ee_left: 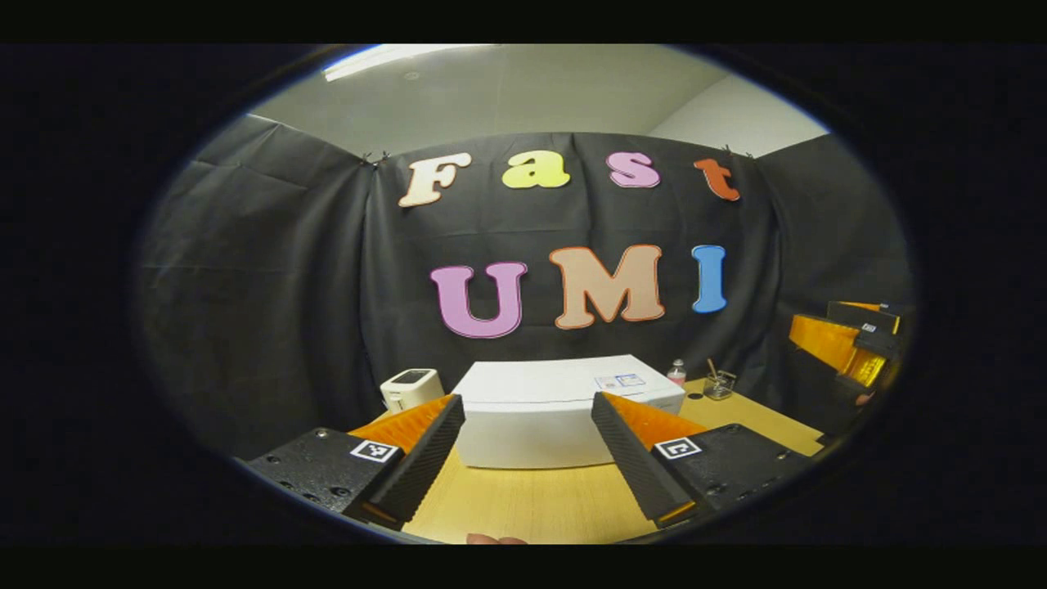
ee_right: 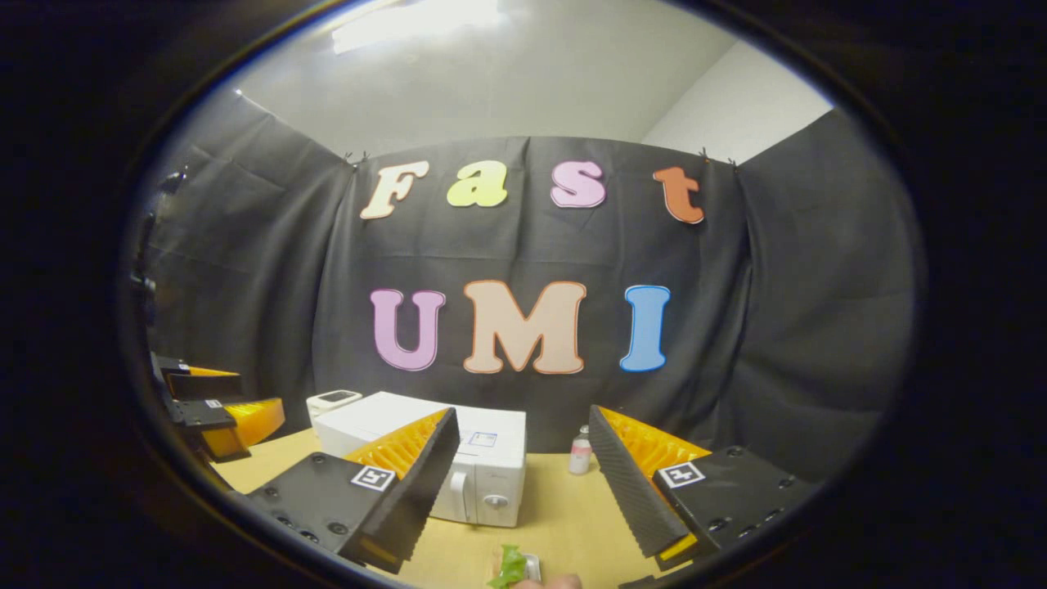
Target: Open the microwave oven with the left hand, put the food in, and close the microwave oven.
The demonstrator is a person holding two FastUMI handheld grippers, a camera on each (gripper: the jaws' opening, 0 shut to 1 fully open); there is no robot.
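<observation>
The white microwave (ee_left: 556, 409) stands on the wooden table (ee_left: 532, 499), straight ahead of my left gripper (ee_left: 527, 401), which is open and holds nothing. In the right gripper view the microwave (ee_right: 483, 466) shows its knob panel, and its door looks shut. A green leafy food item (ee_right: 513, 566) lies on a small white dish at the bottom edge, below my right gripper (ee_right: 523, 413), which is open with nothing between its fingers. The right gripper (ee_left: 851, 343) also appears at the far right of the left gripper view, and the left gripper (ee_right: 213, 409) at the far left of the right gripper view.
A small white device (ee_left: 411, 386) sits left of the microwave. A small bottle (ee_left: 676, 372) and a glass holding sticks (ee_left: 719, 384) stand to its right near the black cloth wall. A fingertip (ee_left: 495, 539) shows at the bottom edge.
</observation>
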